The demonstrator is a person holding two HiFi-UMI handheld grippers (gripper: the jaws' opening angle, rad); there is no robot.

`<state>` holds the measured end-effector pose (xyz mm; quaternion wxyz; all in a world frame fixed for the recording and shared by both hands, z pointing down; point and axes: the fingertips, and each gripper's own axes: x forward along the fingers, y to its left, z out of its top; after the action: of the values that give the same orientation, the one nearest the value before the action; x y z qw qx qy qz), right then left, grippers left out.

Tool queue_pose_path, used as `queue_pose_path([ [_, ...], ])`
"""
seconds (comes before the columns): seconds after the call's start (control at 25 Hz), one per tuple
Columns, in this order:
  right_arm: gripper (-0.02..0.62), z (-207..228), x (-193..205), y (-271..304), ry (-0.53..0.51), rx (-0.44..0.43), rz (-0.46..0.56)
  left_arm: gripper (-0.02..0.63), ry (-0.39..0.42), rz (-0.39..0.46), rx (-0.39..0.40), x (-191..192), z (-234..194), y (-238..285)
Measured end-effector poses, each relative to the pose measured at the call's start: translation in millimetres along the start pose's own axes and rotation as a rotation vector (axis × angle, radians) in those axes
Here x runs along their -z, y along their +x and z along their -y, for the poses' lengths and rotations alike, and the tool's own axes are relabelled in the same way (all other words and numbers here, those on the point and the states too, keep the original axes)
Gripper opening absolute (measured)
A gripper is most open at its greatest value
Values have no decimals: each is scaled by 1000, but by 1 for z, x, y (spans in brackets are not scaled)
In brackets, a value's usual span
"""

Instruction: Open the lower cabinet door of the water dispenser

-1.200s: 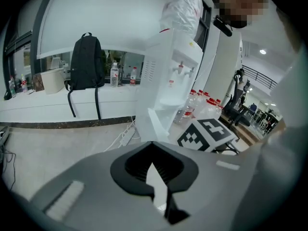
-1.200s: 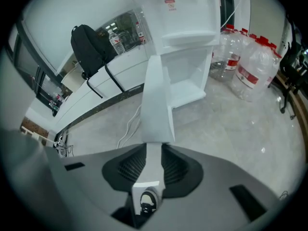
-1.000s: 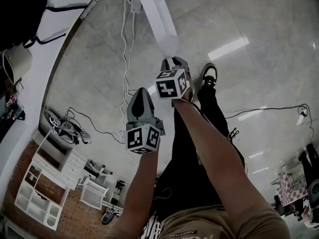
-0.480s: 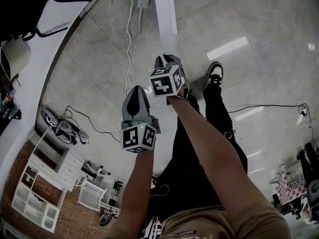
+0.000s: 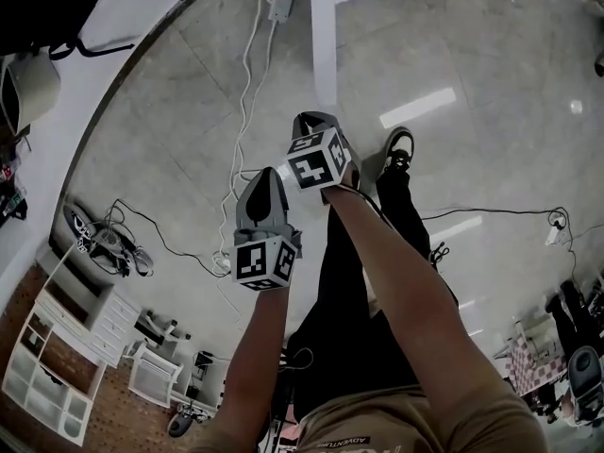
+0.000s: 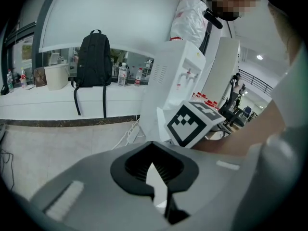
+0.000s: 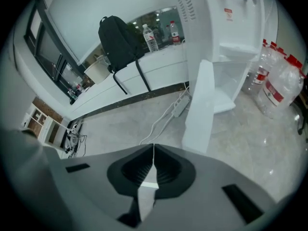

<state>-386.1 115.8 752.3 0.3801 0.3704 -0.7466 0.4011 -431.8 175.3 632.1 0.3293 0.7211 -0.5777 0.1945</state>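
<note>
My right jaws [image 7: 153, 147] have just closed together, empty; my left jaws [image 6: 153, 146] meet too; the flat white cabinet door [image 7: 198, 109] stands open just beyond my right jaws, on glossy grey stone floor [image 7: 110, 124].

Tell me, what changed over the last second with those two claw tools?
The right gripper has just been closing its jaws, with nothing between them; they now meet, empty. Unchanged: the left gripper is shut and empty, both hang in the air off the cabinet door, and that door of the water dispenser stands open.
</note>
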Motion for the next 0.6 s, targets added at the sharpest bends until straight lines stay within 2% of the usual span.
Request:
queue_pose_path([
  [0.16,9,-7,12,-24,-9,-91,-13,3,10,12,11,-9,9,-9],
  [0.36,8,-9,27,-79,-120,-178,12,3,43,26,32,-35,24,-31],
  [0.52,9,9,34,-133,-39,-175,59,3,82,43,63,-57,43,-50],
  [0.6,9,11,30,-163,-31,-196,91,3,95,43,77,-63,57,-56],
])
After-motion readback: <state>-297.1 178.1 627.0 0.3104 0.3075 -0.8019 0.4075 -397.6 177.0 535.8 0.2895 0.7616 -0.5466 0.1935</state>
